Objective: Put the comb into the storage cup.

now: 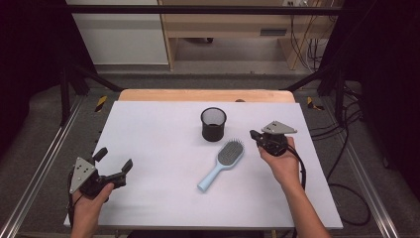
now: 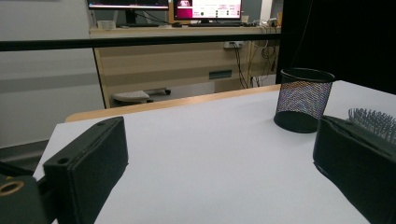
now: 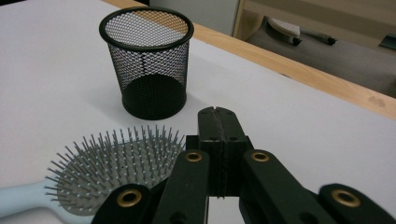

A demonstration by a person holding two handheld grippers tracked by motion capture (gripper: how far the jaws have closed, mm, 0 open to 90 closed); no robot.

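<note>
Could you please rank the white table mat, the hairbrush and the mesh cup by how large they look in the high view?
1. White table mat
2. Hairbrush, longer than the cup is wide
3. Mesh cup

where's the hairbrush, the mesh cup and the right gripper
hairbrush (image 1: 230, 152), high view, bristle head
mesh cup (image 3: 150, 70), right gripper view, mesh side wall
right gripper (image 3: 219, 122), right gripper view, tips of shut jaws

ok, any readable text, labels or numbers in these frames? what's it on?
None readable.
Monitors behind the table, left gripper view: bright screen content, too small and blurred to read.
Brush, mesh cup, both hand-held grippers (left, right): no markings visible.
</note>
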